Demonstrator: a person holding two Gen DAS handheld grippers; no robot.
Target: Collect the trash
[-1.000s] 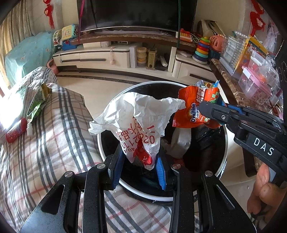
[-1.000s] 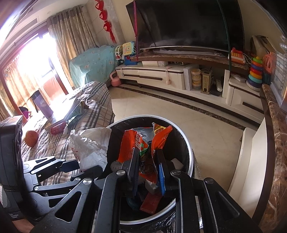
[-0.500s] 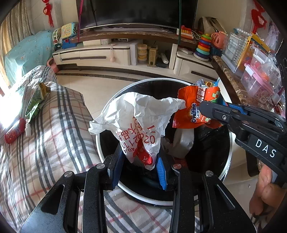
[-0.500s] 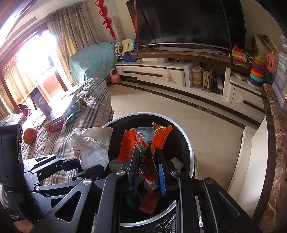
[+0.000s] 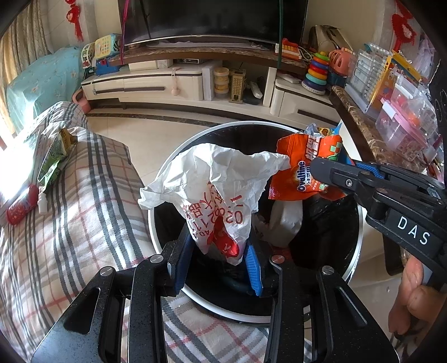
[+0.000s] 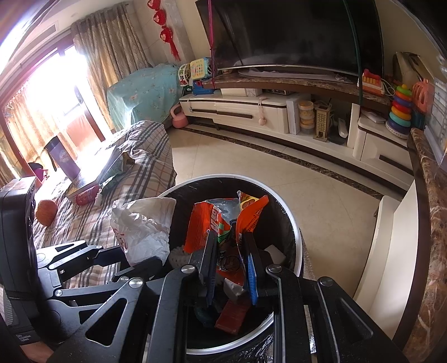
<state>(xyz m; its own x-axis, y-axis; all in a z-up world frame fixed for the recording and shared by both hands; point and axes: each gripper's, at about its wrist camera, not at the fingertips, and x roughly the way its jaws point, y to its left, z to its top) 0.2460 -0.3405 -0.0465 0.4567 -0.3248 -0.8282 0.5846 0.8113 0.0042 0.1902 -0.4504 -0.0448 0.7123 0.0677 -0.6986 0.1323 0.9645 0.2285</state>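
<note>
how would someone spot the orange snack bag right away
Find the round black trash bin with the white rim beside the plaid-covered sofa. Two pieces of trash hang over its mouth, each in a hand-held gripper. The orange snack bag is the torn-open foil one, in the right hand-held gripper; its neighbour is a crumpled white plastic bag.

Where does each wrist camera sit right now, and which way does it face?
Left wrist: on the left gripper, looking down into the bin; jaws opening around the white bag; right gripper and a hand show.
Right wrist: on the right gripper, facing the same bin, clamping the orange packet; left gripper at left.
Shared: bin, bag, packet, TV.
</note>
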